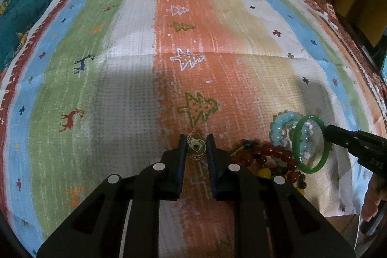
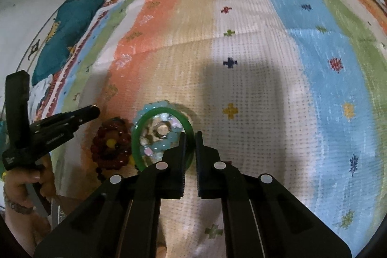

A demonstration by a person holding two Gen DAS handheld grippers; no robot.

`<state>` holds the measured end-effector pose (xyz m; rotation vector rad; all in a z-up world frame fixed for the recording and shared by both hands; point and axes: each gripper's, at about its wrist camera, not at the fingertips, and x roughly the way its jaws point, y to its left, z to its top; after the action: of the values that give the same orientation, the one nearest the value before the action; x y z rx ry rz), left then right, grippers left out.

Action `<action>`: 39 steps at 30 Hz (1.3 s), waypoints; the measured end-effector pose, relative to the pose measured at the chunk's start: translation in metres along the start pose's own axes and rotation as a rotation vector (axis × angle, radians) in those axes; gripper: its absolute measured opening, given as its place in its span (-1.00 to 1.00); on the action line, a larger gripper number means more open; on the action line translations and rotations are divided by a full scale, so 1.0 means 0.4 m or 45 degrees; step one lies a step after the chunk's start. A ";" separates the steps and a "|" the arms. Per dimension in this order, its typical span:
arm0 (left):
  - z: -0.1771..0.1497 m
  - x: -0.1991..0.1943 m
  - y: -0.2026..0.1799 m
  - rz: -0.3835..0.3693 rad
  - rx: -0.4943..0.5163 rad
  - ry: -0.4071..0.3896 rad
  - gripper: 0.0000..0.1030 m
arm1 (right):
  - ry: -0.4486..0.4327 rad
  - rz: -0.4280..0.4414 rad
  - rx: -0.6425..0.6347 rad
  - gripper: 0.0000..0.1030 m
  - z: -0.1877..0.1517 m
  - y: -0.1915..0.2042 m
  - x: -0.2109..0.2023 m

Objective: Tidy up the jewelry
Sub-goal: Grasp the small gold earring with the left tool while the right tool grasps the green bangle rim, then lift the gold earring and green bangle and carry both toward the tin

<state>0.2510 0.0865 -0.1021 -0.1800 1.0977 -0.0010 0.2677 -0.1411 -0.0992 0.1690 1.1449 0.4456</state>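
2 grips holding: left gripper [image 1: 196, 145] pinching gold ring [image 1: 195, 146] on striped cloth [image 1: 135, 59]; right gripper [image 2: 190, 140] clamping green bangle [image 2: 142, 123] rim over bead bracelets [image 2: 158, 137]. Risk: thin rim slipping, snagging beads.

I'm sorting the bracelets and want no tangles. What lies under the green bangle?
Under the green bangle, held by the right gripper, a pale blue bead bracelet and clear beads show through its ring. Whatever lies beneath those is covered.
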 end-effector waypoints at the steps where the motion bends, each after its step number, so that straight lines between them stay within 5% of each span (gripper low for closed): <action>1: -0.001 -0.005 -0.001 -0.002 -0.002 -0.006 -0.69 | -0.007 0.000 -0.005 -0.85 0.000 0.003 -0.006; 16: -0.015 -0.059 -0.006 -0.022 -0.025 -0.050 -0.69 | -0.047 0.033 0.013 -0.99 -0.018 0.005 -0.048; 27: -0.016 -0.061 -0.016 -0.028 -0.011 -0.045 -0.69 | 0.022 -0.061 0.002 -0.98 -0.026 -0.009 -0.017; 30: -0.017 -0.058 -0.018 -0.027 -0.010 -0.038 -0.69 | 0.020 -0.066 0.000 -0.65 -0.023 -0.009 -0.012; 31: -0.016 -0.057 -0.017 -0.026 -0.010 -0.037 -0.69 | 0.017 -0.068 -0.002 -0.32 -0.023 -0.009 -0.011; 39: -0.015 -0.052 -0.022 -0.026 0.002 -0.035 -0.69 | 0.042 -0.074 -0.032 -0.28 -0.018 0.007 0.015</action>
<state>0.2369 0.0788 -0.0851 -0.1895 1.0681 -0.0173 0.2626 -0.1370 -0.1060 0.1066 1.1728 0.4119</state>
